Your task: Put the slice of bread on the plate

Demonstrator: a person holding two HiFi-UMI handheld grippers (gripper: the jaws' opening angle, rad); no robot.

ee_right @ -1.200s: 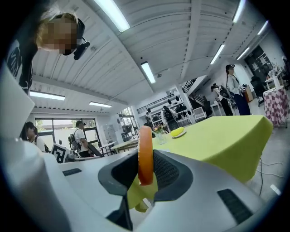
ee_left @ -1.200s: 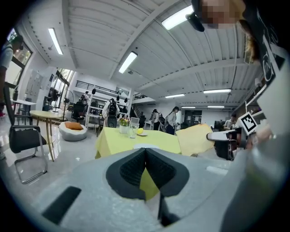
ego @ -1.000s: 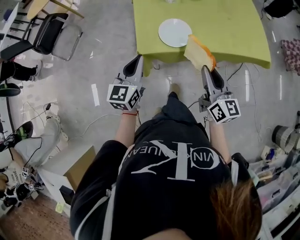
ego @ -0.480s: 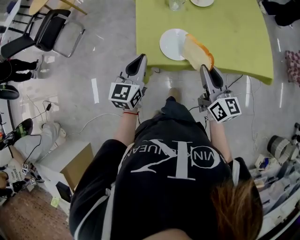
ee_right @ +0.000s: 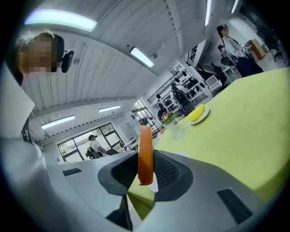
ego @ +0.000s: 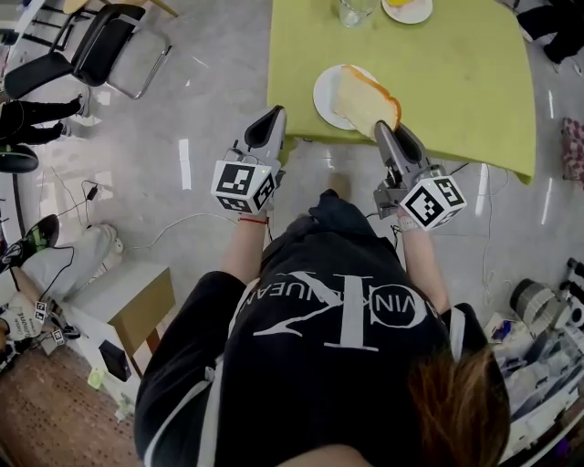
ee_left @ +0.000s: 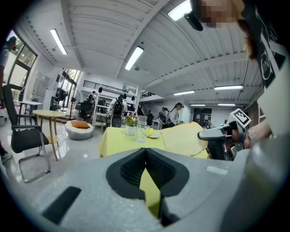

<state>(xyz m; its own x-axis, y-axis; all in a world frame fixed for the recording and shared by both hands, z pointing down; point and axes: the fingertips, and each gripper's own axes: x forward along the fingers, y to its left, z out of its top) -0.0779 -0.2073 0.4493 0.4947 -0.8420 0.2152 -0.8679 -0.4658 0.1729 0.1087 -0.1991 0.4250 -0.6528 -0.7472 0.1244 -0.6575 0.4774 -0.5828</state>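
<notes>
The slice of bread (ego: 363, 100), pale with an orange-brown crust, is pinched at its near edge by my right gripper (ego: 382, 129), which is shut on it. It hangs over the right half of the white plate (ego: 326, 94) near the front edge of the yellow-green table (ego: 456, 82); I cannot tell if it touches the plate. In the right gripper view the crust (ee_right: 145, 152) stands upright between the jaws. My left gripper (ego: 274, 115) is shut and empty, just short of the table's front left corner. From the left gripper view, the bread (ee_left: 181, 138) appears at the right.
A drinking glass (ego: 354, 11) and a small plate with a yellow fruit (ego: 408, 8) stand at the table's far side. A black chair (ego: 100, 50) is on the floor at far left. A cardboard box (ego: 141, 315) and cables lie at left.
My right gripper has carried the bread to the left and forward, from beside the plate to over its right half. The left gripper has come closer to the table edge.
</notes>
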